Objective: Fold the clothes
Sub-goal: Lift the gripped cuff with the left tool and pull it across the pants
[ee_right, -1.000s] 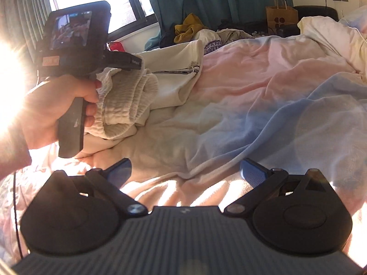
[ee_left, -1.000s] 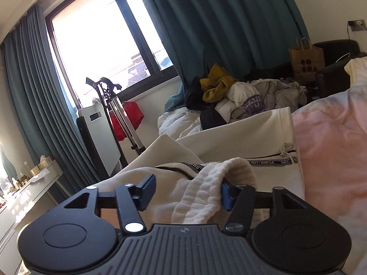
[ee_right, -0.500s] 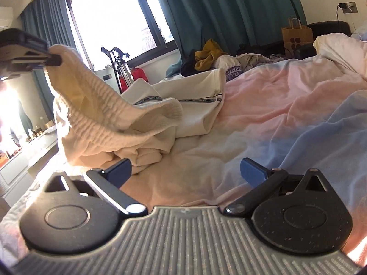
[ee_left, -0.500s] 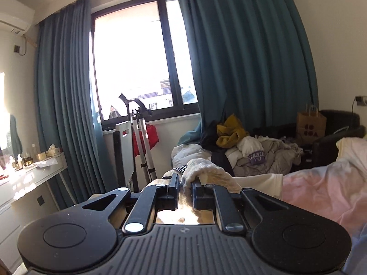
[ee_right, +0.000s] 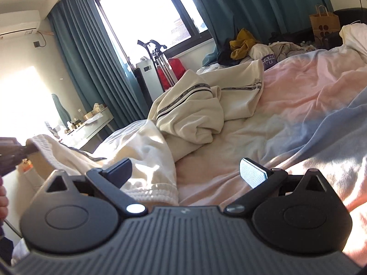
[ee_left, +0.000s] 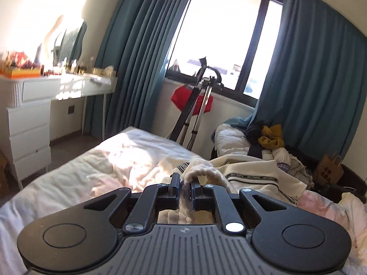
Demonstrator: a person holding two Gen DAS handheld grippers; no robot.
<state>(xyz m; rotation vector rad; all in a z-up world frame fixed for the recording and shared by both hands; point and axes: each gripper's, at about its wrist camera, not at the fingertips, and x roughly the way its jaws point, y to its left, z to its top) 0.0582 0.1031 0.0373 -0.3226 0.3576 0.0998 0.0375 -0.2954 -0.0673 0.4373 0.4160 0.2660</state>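
Observation:
A cream garment with striped trim (ee_right: 190, 112) lies rumpled on the bed, and it also shows in the left wrist view (ee_left: 252, 178). My left gripper (ee_left: 185, 184) is shut on its ribbed waistband (ee_left: 201, 171) and holds it raised. In the right wrist view the left gripper (ee_right: 9, 153) sits at the far left edge, holding the ribbed band (ee_right: 52, 149) stretched out. My right gripper (ee_right: 185, 171) is open and empty, low over the garment's white cuffed part (ee_right: 151, 160).
The bed has a pink, white and blue duvet (ee_right: 298, 105). A pile of other clothes (ee_right: 252, 48) lies at the far side by the teal curtains. A tripod (ee_left: 195, 110), a white dresser (ee_left: 27, 123) and a paper bag (ee_right: 324, 26) stand around the bed.
My left gripper has swung left and pulled the waistband with it, stretching the garment across the bed. The right gripper has moved closer over the garment and stays open.

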